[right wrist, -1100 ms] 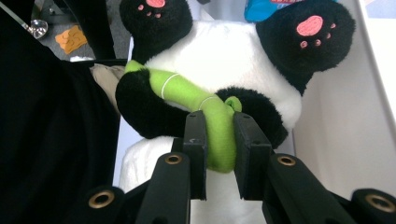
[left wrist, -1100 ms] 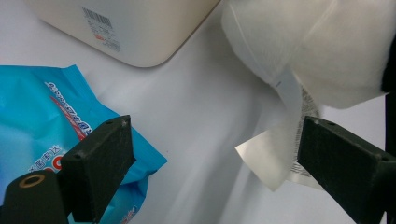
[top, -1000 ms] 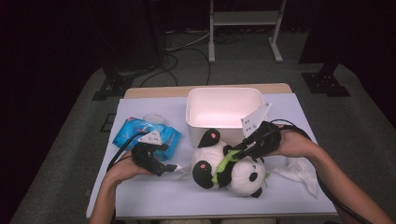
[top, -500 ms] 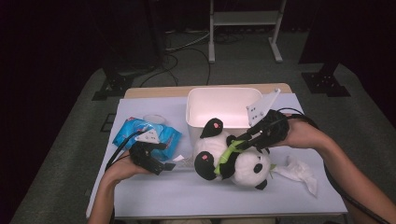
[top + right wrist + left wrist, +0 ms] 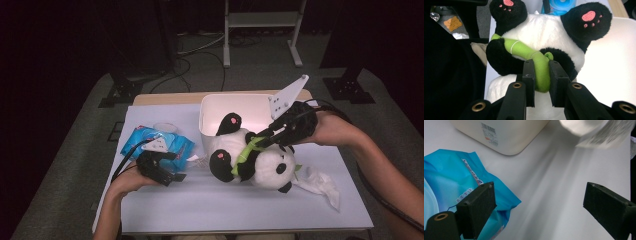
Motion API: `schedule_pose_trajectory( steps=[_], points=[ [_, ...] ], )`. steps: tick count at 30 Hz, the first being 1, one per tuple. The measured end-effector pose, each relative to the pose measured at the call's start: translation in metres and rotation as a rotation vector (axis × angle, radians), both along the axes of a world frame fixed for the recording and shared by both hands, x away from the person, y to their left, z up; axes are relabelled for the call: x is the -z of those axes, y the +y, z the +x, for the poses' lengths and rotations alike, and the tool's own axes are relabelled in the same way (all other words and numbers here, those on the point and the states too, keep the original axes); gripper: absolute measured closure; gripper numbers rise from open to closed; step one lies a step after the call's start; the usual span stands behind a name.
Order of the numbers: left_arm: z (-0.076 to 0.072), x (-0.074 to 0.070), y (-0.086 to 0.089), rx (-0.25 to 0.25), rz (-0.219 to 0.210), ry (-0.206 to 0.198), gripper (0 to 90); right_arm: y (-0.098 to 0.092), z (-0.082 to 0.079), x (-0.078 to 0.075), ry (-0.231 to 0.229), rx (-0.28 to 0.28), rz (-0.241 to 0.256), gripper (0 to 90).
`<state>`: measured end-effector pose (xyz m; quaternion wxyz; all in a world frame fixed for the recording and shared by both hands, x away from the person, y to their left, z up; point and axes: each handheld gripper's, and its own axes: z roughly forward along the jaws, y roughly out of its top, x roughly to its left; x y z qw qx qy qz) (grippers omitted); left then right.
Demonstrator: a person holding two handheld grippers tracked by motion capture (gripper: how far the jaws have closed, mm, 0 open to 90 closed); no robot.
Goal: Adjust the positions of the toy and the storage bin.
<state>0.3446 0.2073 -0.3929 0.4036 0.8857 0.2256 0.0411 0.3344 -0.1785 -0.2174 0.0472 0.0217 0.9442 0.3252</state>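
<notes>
I have the right gripper [image 5: 538, 75] clamped on the green plush bamboo stalk [image 5: 534, 60] of the black-and-white stuffed panda [image 5: 250, 157], which hangs tilted against the white plastic bin's [image 5: 212, 107] front wall. The left gripper [image 5: 536, 212] idles with jaws spread beside the blue wipes packet [image 5: 456, 180]. Next, I judge, the panda must clear the rim and go in.

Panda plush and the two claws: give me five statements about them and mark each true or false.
1. The right claw is shut on the panda plush's green bamboo stalk. True.
2. The left claw holds the blue wipes pack. False: its jaws stand open, holding nothing.
3. The plush lies wholly inside the white bin. False: it is against the bin's front rim, mostly outside.
4. A crumpled white tissue lies on the table. True.
5. The plush's paw pads are blue. False: pink.
</notes>
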Motion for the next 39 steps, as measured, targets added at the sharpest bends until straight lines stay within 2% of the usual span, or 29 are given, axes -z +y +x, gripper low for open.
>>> schedule_pose_trajectory(
  steps=[10,19,26,32,39],
  points=[
    [0.001,0.001,0.002,-0.007,-0.016,0.007,10.2,0.002,0.005,-0.032,-0.038,0.000,-0.015,76.6],
    [0.001,0.001,0.003,-0.005,-0.017,0.005,10.2,0.002,0.018,-0.049,-0.057,0.015,-0.011,76.6],
    [0.004,0.002,0.005,-0.007,-0.024,0.009,10.2,0.004,0.034,-0.060,-0.062,0.032,-0.026,76.6],
    [0.005,0.003,0.005,-0.009,-0.035,0.016,10.2,0.005,0.052,-0.072,-0.071,0.044,-0.015,76.6],
    [0.004,0.002,0.001,0.006,-0.016,0.010,10.2,0.005,0.075,-0.080,-0.074,0.066,-0.010,76.5]
  ],
)
